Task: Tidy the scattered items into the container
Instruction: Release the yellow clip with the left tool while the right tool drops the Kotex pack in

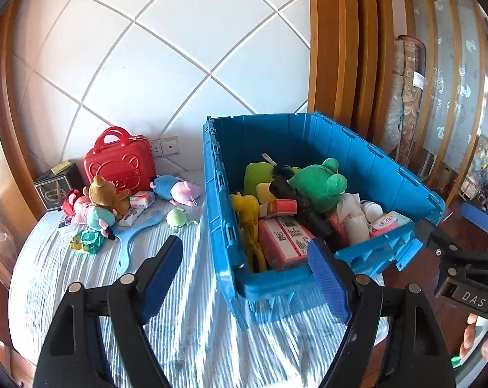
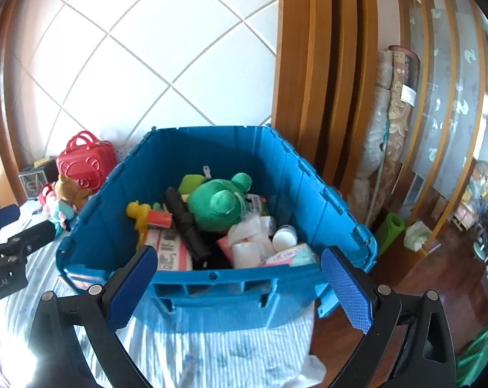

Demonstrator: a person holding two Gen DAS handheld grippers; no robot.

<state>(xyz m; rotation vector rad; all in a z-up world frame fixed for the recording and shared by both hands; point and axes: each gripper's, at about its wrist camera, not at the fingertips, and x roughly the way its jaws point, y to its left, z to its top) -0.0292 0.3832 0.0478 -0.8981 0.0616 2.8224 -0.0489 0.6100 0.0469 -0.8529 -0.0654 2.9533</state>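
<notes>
A: Where do we stand?

B: Between picks, we judge. Our left gripper (image 1: 245, 265) and right gripper (image 2: 239, 283) both hang with jaws spread wide and nothing between the pads. The blue container (image 1: 366, 152) sits on the striped cloth (image 1: 82, 278), already part filled: a green plush (image 2: 219, 205), a yellow toy (image 2: 138, 215), a black roll (image 2: 185, 223), pink packets and white tubs.

A: What is left outside?

B: A cluster to the container's left, near the wall: a brown bear (image 1: 106, 194), a light blue hand mirror (image 1: 135, 236), a blue and pink plush (image 1: 176, 189), a small green toy (image 1: 176, 217) and a red case (image 1: 121, 161).

A: So the next move?

B: We think the left gripper should swing toward that pile, centre 1 item between the pads, then squeeze.

A: Any writing?

B: "DAS" on the right gripper's body in the left view, "obot.AI" on the left gripper's body in the right view. Packet print stays too blurred to read.
</notes>
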